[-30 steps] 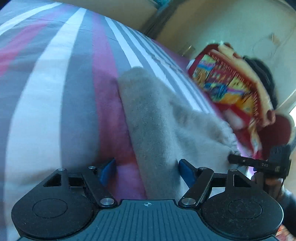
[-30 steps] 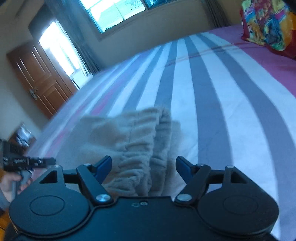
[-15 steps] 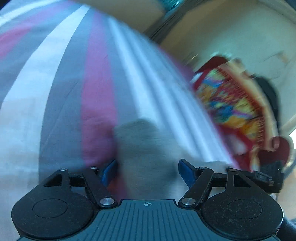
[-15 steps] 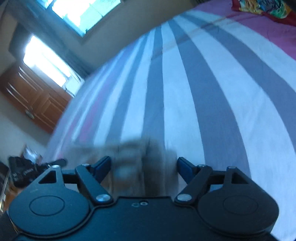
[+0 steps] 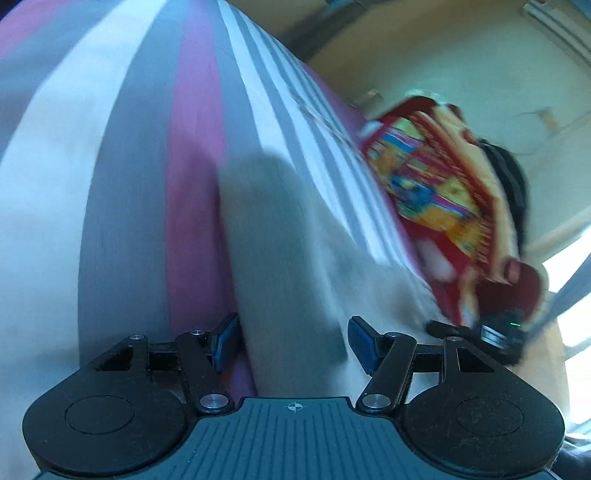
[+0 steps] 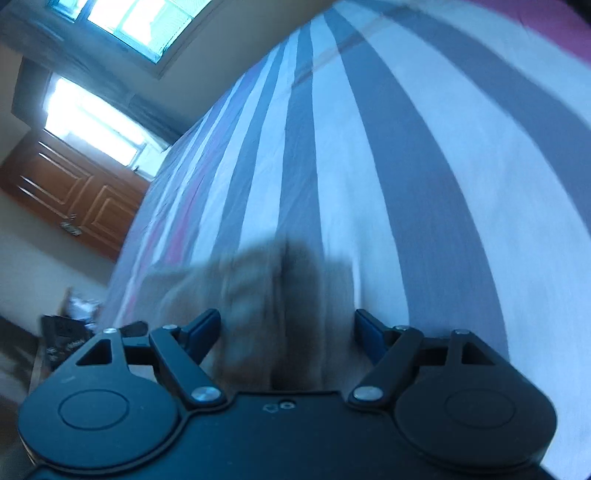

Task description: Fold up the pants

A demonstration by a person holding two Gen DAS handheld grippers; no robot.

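Observation:
Grey pants (image 5: 280, 251) lie on the striped bed cover (image 5: 122, 192), one leg running away from my left gripper (image 5: 293, 343). Its jaws are closing, with the fabric lying between the blue pads (image 5: 225, 341); I see no firm pinch. In the right wrist view the gathered waistband of the pants (image 6: 280, 295) sits between the fingers of my right gripper (image 6: 288, 332), which stands open around it. Both views are motion-blurred. The right gripper (image 5: 484, 332) also shows at the far end of the pants, and the left gripper (image 6: 66, 339) appears at the left edge.
A red, multicoloured cushion or blanket (image 5: 436, 192) lies on the bed beyond the pants. A wooden door (image 6: 70, 192) and bright windows (image 6: 122, 22) stand past the bed's far edge. The cover (image 6: 424, 166) stretches wide ahead of the right gripper.
Both grippers have dropped closer to the pants and rolled, so the room tilts in both views. The left pads stand slightly nearer each other. The pants stay between both pairs of fingers.

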